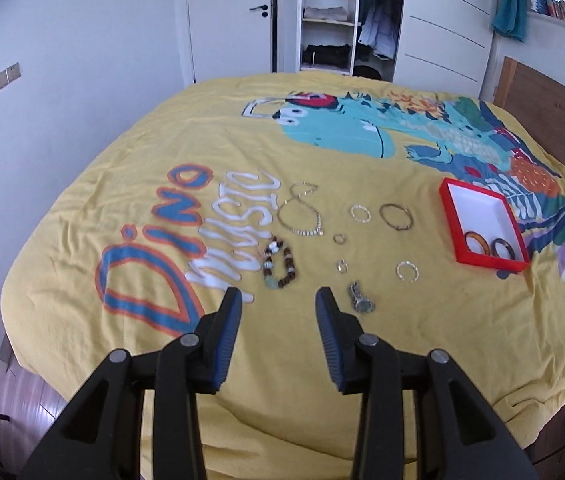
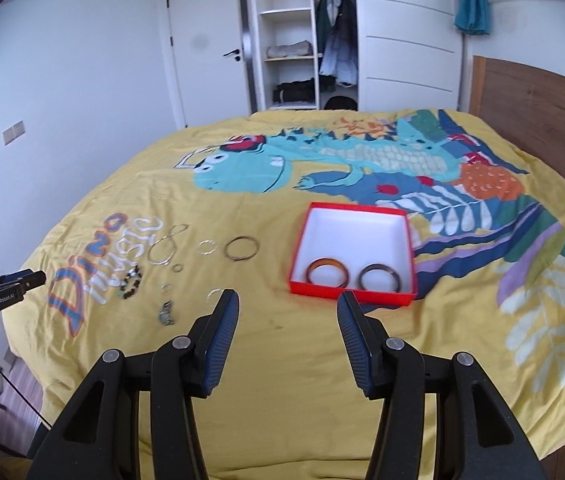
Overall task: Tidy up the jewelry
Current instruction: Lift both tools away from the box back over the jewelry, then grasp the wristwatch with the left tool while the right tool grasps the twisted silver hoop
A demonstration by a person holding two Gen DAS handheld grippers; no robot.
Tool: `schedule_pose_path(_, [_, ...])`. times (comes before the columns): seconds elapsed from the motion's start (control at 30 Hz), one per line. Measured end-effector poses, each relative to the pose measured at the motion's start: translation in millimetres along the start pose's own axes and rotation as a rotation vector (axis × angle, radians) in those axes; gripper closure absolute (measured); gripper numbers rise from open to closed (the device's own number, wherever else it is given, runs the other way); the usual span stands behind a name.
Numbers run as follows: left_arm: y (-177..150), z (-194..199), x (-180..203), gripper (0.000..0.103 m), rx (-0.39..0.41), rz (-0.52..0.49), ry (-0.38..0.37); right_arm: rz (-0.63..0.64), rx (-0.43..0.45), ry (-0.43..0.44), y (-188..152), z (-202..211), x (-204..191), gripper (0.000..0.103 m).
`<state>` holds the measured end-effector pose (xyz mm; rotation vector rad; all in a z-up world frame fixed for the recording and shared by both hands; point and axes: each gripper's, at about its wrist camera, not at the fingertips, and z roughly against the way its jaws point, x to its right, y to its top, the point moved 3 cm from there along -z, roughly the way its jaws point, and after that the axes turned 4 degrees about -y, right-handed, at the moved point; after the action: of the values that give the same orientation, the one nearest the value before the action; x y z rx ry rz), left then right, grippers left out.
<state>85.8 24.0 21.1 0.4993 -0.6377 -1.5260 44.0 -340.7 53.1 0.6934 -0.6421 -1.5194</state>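
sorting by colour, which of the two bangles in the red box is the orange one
The amber-orange bangle is the left one in the red box as the right wrist view shows it; the bangle beside it is dark brown.

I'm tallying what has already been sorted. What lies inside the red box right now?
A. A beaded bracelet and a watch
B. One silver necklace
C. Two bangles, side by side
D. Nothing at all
C: the red box holds an amber bangle and a darker bangle side by side at its near edge, while the other pieces lie loose on the yellow bedspread.
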Motion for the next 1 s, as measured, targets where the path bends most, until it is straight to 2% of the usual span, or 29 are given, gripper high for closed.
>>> schedule_pose_path(0.1, [-10.3,-11.9,3.2,0.065,-0.040,0.015,-0.027,0.013,-0.018,0.026,-4.9,-11.1,-12.4,0.052])
schedule_pose_path(0.2, [-20.1,-25.4,9.2,0.059,-0.070,0.026,-0.049,0.029,-0.040,0.058,-10.7,-24.5,-21.9,0.052])
schedule_pose_path(0.57, [-46.3,-98.3,46.9,0.058,-0.207,0.055,-0.114,0.077,-0.183,0.168,-34.6,-108.3,-44.0,0.052])
schedule_pose_path(0.83, [-44.6,-154.0,66.0,0.058,-0.302,0.110,-0.183,0.110,-0.279,0.229,-45.2,-174.2,-50.5,0.052])
schedule_pose_path(1.0, [-39.4,-182.2,77.7,0.058,-0.340,0.124,-0.196,0.135,-0.311,0.260,-44.5,-207.2,-56.7,0.052])
